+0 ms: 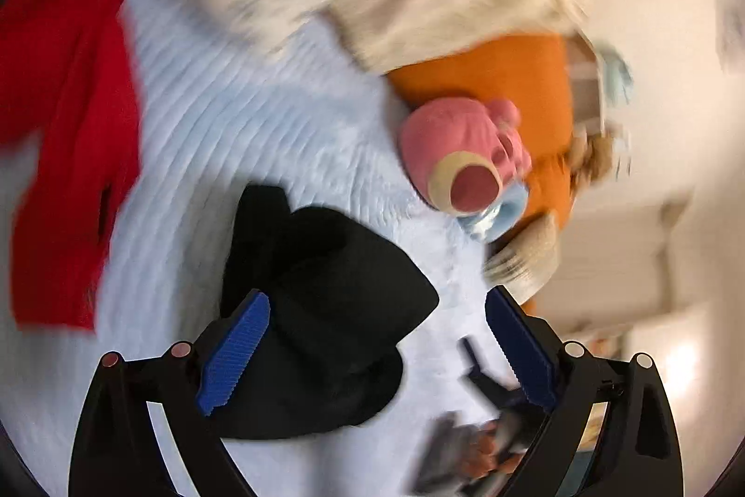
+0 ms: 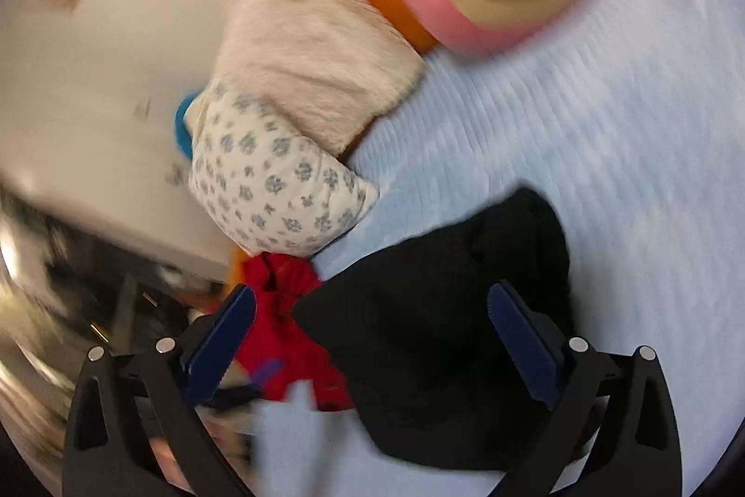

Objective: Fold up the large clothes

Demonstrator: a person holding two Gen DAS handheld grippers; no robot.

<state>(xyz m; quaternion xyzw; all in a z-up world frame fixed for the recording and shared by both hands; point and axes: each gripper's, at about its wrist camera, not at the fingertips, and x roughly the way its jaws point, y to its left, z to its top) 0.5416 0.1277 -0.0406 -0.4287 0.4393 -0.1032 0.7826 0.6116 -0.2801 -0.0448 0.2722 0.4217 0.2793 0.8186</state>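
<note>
Lying crumpled on the pale blue ribbed bed cover (image 1: pixel 242 133), the black garment (image 1: pixel 321 310) sits directly ahead of both grippers. The left gripper (image 1: pixel 377 350) has its blue-padded fingers (image 1: pixel 235 350) spread wide; the garment's edge reaches in between them on the left side, apparently overlapping the left pad, though nothing is pinched. The right gripper (image 2: pixel 372 350) likewise has its fingers (image 2: pixel 524 345) spread apart, with the black garment (image 2: pixel 447 334) filling most of the gap and no clamping observed. A red garment (image 1: pixel 60 152) lies along the left edge of the bed cover in the left wrist view; in the right wrist view it appears bunched just beside the black one. Further back rest a floral-print pillow (image 2: pixel 274 180), a cream fuzzy cushion (image 2: pixel 312 64), an orange cushion (image 1: pixel 503 78) and a pink plush toy (image 1: pixel 461 152) with a red open mouth. Both views are motion-blurred, so whether fabric touches the right-hand pads cannot be confirmed.
</note>
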